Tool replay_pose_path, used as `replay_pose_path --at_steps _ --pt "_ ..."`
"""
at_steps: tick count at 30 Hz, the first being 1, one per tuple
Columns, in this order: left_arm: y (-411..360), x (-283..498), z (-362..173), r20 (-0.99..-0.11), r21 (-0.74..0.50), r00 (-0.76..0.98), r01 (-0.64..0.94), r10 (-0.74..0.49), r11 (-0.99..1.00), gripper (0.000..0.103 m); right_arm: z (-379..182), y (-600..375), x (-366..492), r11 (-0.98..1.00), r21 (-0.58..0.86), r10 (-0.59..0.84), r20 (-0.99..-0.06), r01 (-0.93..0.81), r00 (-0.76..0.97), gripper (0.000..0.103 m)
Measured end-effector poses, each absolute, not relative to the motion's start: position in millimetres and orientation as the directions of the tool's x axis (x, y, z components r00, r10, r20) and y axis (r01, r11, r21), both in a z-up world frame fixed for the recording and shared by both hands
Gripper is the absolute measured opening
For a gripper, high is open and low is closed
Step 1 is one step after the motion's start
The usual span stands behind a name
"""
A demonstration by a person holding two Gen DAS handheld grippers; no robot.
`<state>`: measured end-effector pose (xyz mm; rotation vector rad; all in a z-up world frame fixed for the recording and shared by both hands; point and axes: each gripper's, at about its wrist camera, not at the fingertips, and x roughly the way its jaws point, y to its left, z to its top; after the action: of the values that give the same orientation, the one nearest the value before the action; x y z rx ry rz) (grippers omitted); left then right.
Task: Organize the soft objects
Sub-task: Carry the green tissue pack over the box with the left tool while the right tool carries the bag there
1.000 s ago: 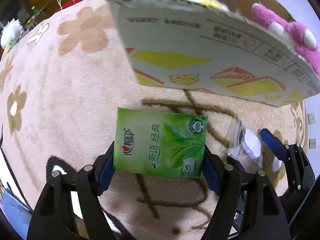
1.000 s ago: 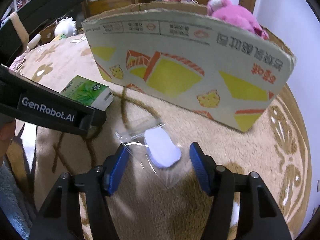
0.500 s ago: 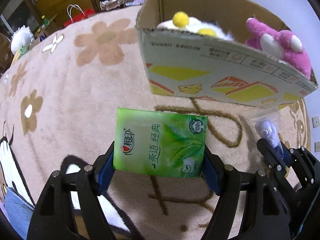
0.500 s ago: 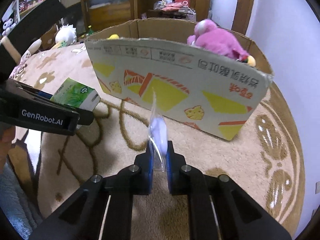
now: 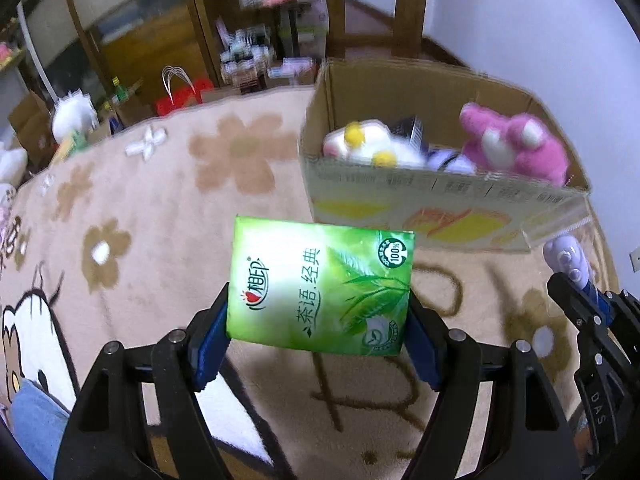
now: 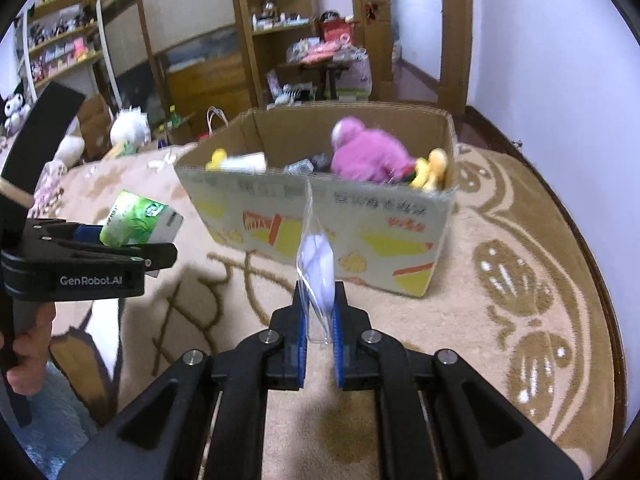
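A person holds two black grippers above a beige patterned carpet [image 6: 500, 216], both carrying something toward an open cardboard box [image 6: 384, 224] that sits on it.

The left gripper [image 5: 318, 340] is closed wide around a green tissue pack [image 5: 320, 288], its blue pads pressing the pack's two short sides. The pack hangs in the air, short of the box's near wall. The right gripper [image 6: 318, 332] is pinched nearly shut on a small clear plastic bag [image 6: 316, 268] with something pale lavender inside; the bag stands upright between the pads, also short of the box.

To do this step well, each load likely needs to rise above the near cardboard wall before moving forward, then release over a free gap instead of on top of the toys. The thin bag looks slippery, so a steady pinch matters.

The tissue pack is a flat, glossy rectangle with leaf artwork and Chinese lettering, and looks squashy. Inside the box already lie a pink plush toy [image 6: 368, 156] and a white plush with yellow spots [image 5: 368, 148].
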<state>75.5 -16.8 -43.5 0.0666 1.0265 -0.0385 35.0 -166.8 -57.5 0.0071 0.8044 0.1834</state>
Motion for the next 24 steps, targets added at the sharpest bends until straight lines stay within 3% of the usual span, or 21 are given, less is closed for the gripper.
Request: replay_pose_path --at_steps 10,24 --pt "-10 65 1 -0.695 0.043 0.719 0.06 -0.014 0.997 0.075 -19 -168 29 0.993 0.037 0.115 -0.607 -0.116 0.787 0.011" --pt "-13 79 12 -0.582 0.089 0.813 0.061 0.003 0.994 0.075 2 -179 50 0.999 0.024 0.04 -0.533 -0.033 0.845 0.012"
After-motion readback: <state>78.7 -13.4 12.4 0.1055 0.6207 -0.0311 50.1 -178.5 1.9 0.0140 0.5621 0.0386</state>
